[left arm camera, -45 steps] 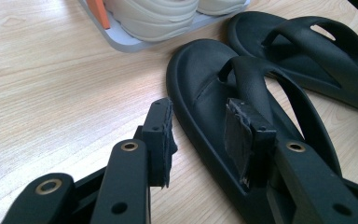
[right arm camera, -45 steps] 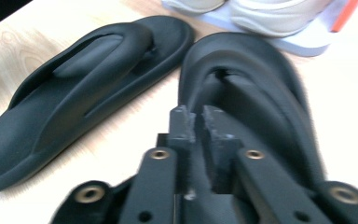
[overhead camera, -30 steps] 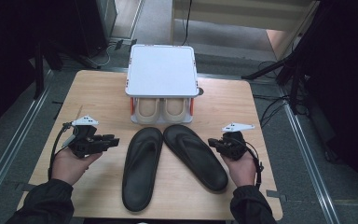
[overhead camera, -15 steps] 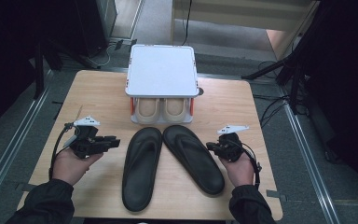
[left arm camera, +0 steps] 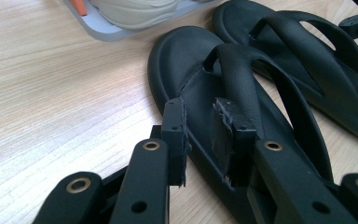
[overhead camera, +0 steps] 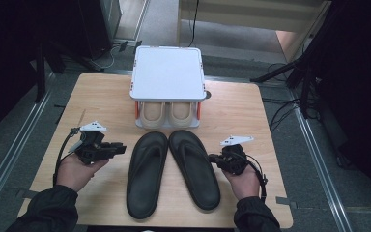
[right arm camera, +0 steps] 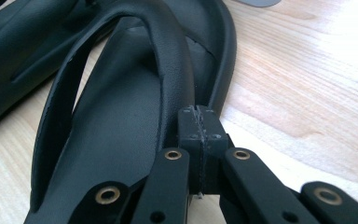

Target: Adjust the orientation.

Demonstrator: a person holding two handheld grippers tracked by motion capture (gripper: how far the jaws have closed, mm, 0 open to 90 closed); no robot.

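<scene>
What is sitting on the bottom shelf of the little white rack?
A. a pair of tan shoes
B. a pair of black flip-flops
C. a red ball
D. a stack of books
A: in the high view, two tan shoes sit side by side under the white top of the rack, while the black flip-flops lie on the table in front of it.

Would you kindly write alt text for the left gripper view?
The left tool, its jaws a little apart, points at the rim of a black flip-flop on a wooden table. A second flip-flop lies beyond.
</scene>
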